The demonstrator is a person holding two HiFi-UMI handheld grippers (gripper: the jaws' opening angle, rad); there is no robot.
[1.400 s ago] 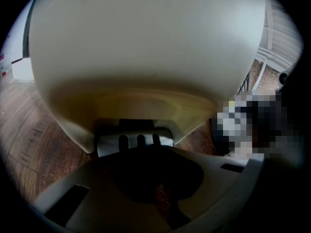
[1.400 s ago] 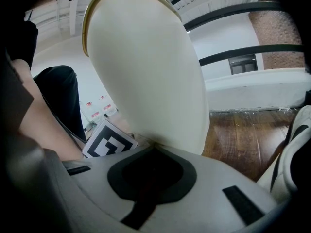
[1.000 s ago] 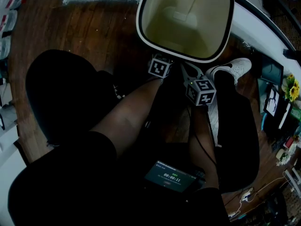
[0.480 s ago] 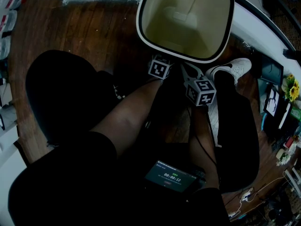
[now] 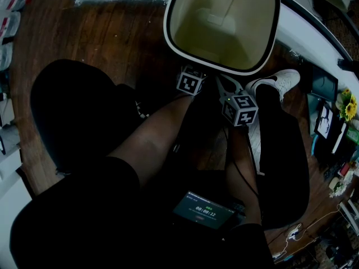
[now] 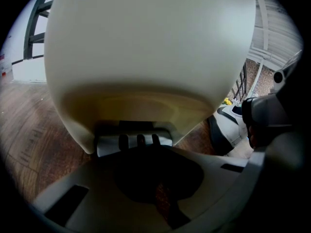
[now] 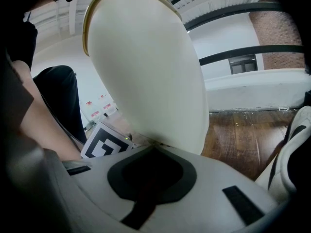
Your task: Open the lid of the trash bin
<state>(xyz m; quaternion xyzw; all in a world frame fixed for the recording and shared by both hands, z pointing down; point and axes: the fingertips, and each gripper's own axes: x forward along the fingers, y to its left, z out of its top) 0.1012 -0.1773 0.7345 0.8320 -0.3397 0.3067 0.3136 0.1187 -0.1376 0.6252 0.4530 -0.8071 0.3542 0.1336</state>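
The trash bin lid [image 5: 221,21] stands raised, its cream inside with a white rim facing up in the head view. Just below its near edge sit my left gripper [image 5: 190,82] and right gripper [image 5: 240,109]; only their marker cubes show, and the jaws are hidden. In the left gripper view the lid [image 6: 146,47] rises from a ribbed hinge [image 6: 136,141] above a grey moulded surface [image 6: 97,198] with a dark recess. The right gripper view shows the lid [image 7: 146,67] from the side, with the left gripper's cube [image 7: 104,143] beyond it.
The person's bare legs and dark clothing fill the lower head view, with a white shoe [image 5: 277,80] to the right of the grippers. A small lit screen [image 5: 203,210] lies near the lap. Wooden floor [image 5: 106,38] spreads left, and a white ledge [image 5: 314,35] runs at right.
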